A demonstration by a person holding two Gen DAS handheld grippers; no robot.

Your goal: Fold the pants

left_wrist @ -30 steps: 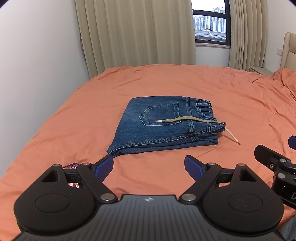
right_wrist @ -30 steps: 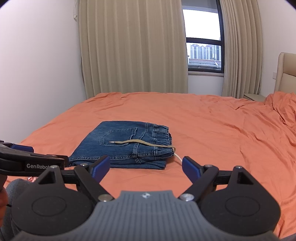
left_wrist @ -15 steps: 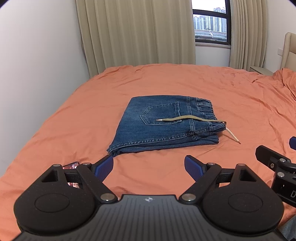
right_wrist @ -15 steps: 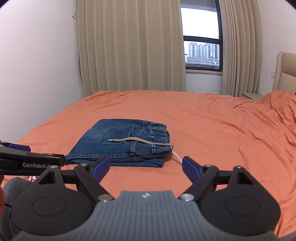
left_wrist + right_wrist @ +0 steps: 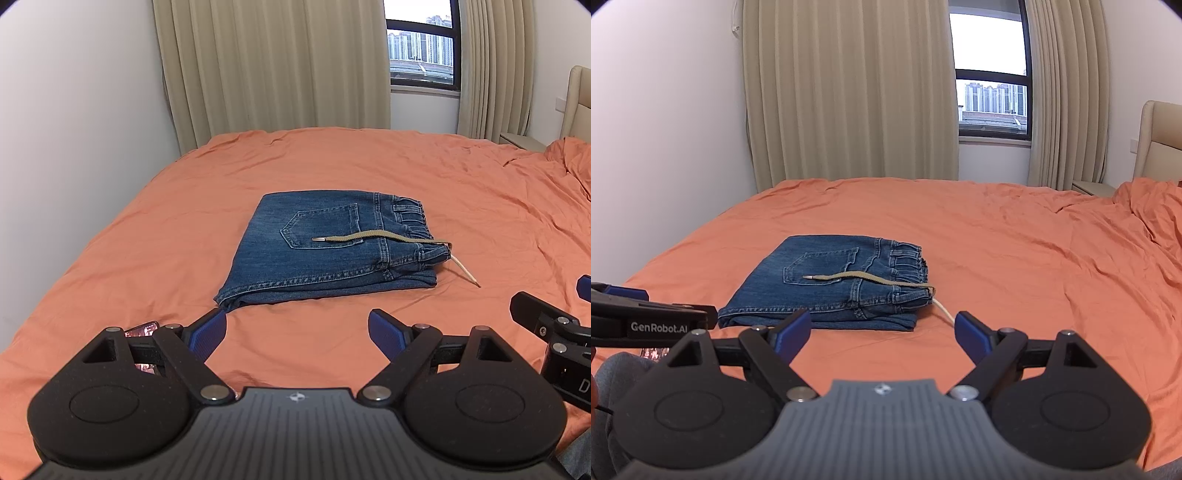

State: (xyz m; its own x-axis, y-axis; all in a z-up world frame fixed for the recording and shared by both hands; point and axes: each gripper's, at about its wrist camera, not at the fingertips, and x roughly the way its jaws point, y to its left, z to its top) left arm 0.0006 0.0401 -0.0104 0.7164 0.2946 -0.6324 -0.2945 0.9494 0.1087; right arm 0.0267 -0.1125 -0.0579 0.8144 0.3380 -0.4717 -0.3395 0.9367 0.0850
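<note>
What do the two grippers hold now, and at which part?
Nothing. The left gripper and right gripper are open, short of the folded jeans.

Left gripper (image 5: 297, 328): black body, ribbed dark-grey top plate with small emblem, blue pads (image 5: 384, 330), silver screws at pivots. Right gripper (image 5: 882, 330): same build, lighter grey plate. White "GenRobot.AI" lettering on the left gripper's side, seen from the right wrist.

There is one pair of folded jeans (image 5: 328, 243), with one back pocket (image 5: 320, 229) showing and one drawstring (image 5: 384, 238). There are two grippers, one bed (image 5: 369, 158), one window (image 5: 421, 44) and two curtains.
</note>
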